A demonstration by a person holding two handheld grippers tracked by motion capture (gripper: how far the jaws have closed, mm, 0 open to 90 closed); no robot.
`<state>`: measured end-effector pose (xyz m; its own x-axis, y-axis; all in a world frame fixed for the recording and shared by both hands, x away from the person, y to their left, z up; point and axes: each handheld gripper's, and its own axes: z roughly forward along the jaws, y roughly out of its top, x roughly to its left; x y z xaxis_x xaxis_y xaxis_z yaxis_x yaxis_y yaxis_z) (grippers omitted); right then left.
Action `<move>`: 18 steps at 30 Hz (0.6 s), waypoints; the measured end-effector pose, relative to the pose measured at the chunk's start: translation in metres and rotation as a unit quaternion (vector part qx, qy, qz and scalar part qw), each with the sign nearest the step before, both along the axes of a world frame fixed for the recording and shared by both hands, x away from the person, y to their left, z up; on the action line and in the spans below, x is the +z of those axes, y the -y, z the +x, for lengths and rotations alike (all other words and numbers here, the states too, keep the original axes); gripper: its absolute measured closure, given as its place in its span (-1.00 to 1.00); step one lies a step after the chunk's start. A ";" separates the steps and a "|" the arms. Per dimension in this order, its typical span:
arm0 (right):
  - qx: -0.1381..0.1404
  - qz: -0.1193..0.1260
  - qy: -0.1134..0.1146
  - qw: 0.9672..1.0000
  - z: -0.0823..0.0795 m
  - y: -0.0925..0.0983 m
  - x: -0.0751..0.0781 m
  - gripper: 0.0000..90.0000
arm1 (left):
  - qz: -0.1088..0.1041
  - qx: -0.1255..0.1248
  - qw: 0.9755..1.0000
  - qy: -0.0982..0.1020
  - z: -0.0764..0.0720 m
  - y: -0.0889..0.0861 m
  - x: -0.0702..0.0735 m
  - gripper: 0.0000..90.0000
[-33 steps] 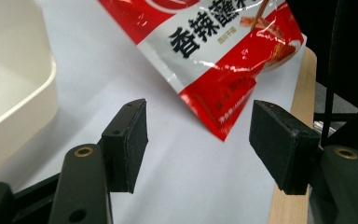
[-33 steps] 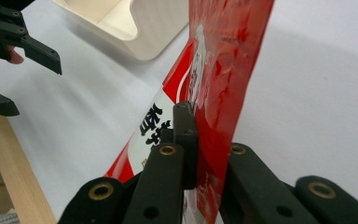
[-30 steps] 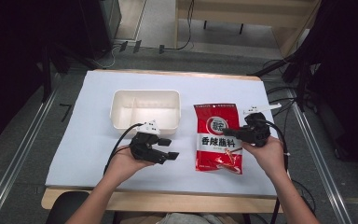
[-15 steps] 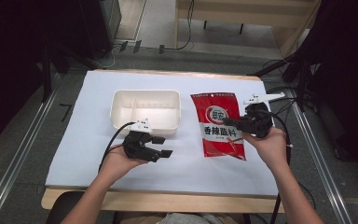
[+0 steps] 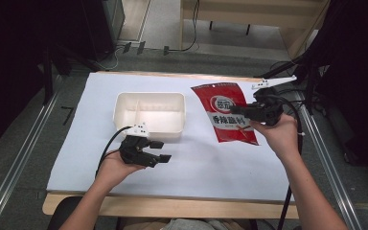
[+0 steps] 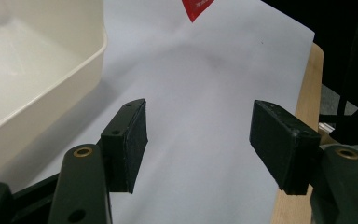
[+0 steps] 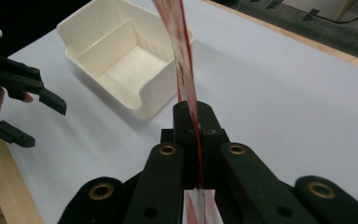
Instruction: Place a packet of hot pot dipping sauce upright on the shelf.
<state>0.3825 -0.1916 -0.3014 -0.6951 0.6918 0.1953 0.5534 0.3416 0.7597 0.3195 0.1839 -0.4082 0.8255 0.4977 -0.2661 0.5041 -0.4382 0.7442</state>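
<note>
- Red foil made the seasoning packet [image 5: 228,113] easy to follow: your right gripper [image 5: 243,111] had its jaws clamped tight on the packet's right edge, and the packet hung off the desk [image 5: 230,167], to the right of the tray.
- Pinching it by an edge looked deliberate, since a flat pouch lying on a white sheet gives the jaws nothing else to bite; in the right gripper view the packet [image 7: 182,60] ran edge-on straight out from the closed jaws toward the tray [image 7: 121,56], so it hung as a thin blade, not sagging.
- Cream plastic, the tray [image 5: 149,115] sat mid-desk, divided by an inner wall into a narrow and a wide compartment, both bare; it was probably the packet's destination.
- Your left gripper [image 5: 162,150] rested low in front of the tray's near wall with its jaws spread wide and nothing between them, seemingly waiting to steady the tray or take the pouch.
- In the left gripper view the tray wall [image 6: 42,88] lay just beside the left jaw, and a red corner of the packet [image 6: 196,8] showed far ahead.
- White lettering on the packet's front read as Chinese characters under a round logo; I could not make them out surely enough to quote.
</note>
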 end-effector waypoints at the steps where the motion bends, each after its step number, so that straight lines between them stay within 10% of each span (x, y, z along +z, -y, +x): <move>1: 0.002 0.003 0.001 1.000 0.003 -0.002 0.007 1.00 | -0.003 0.002 1.000 0.002 0.000 0.000 0.000 -0.16; 18: 0.018 0.003 0.014 1.000 0.024 -0.026 0.050 1.00 | -0.007 0.004 1.000 -0.005 0.000 -0.002 0.000 -0.16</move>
